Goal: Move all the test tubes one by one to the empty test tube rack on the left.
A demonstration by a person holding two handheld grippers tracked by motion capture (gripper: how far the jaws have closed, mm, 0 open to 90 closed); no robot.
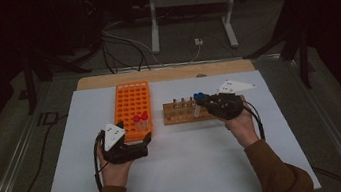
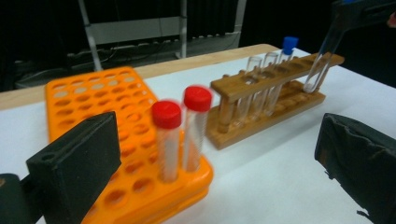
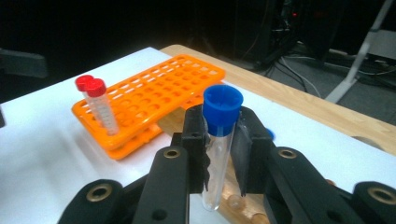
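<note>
High view: right hand-held gripper (image 1: 205, 102) is clamped on the blue-capped tube (image 1: 198, 103), right over the wood rack (image 1: 181, 116).

Left gripper view: jaws wide open, nothing held, near the orange rack (image 2: 116, 140).

Right gripper view: the tube's roughly upright, bottom hanging just above the rack holes.

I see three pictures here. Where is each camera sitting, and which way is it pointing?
High view: above the person's side, looking forward and down on the white table; both forearms, left gripper and right gripper show.
Left gripper view: rides the left gripper, looking between its open jaws at the orange rack and wooden rack.
Right gripper view: rides the right gripper, looking along jaws shut on a blue-capped tube.
Shared: all three show the two red-capped tubes.
</note>
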